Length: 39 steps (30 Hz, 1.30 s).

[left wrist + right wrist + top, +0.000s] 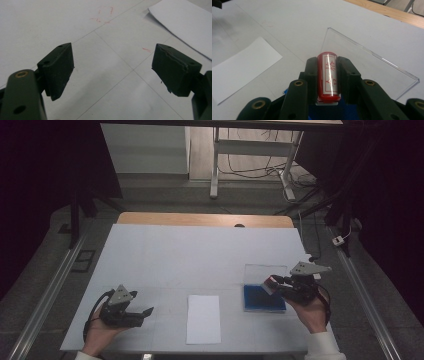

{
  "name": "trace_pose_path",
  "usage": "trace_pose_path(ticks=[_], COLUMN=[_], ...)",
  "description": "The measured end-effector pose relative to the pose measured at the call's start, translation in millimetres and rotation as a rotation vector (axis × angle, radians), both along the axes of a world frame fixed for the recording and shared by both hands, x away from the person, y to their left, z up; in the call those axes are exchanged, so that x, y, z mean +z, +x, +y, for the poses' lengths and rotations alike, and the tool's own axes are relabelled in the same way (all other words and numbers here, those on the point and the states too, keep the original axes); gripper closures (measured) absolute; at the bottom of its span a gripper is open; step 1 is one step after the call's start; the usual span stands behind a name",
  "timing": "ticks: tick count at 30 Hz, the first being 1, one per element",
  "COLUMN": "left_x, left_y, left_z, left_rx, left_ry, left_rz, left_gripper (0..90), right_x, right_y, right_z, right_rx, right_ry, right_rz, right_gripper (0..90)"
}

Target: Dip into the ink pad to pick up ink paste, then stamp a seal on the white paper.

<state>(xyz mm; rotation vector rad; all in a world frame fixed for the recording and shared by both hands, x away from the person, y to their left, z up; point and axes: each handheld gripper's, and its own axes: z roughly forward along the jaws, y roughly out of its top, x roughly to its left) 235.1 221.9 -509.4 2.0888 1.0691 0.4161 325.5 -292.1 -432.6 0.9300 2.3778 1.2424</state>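
A white sheet of paper (203,318) lies flat near the front edge of the counter (165,255), which carries a white cover with thin lines and some small red marks (105,15) drawn on it. At the far side a strip of the wooden edge (205,219) stays bare beyond the cover. Behind the counter, on the grey floor, stand the white legs of another desk (216,165) with loose cables (260,170) under it, and a white power strip (339,240) lies on the floor to the right.

Left gripper (112,66) agape over table (50,22), paper (185,22) near.
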Motion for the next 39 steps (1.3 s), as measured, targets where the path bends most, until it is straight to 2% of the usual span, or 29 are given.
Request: trace_pose_path(ticks=[6,14,20,30,39], left_x=[1.1,1.3,1.5,2.7,2.4], left_y=[-0.1,-0.5,-0.9,-1.5,-1.2], left_z=[0.7,0.2,-0.6,-1.1,-1.2], left_rx=[0.001,-0.002,-0.003,-0.005,-0.006], left_ry=[-0.003,0.0,0.003,0.003,0.004], left_rz=[-0.005,-0.008,-0.007,-0.014,-0.012], left_gripper=[18.1,18.1,18.0,18.0,18.0], right_x=[-1.2,4.6,3.8,6.1,-0.2], right_y=[0.2,-3.8,-5.0,-10.7,-11.4], right_z=[0.4,5.4,11.0,27.5,41.4], right_rx=[0.003,0.007,0.017,0.064,0.098], right_ry=[0.009,0.023,0.016,0.002,-0.027], right_rz=[0.01,-0.014,-0.019,-0.032,-0.024], right_gripper=[70.3,70.3,70.2,70.2,70.2])
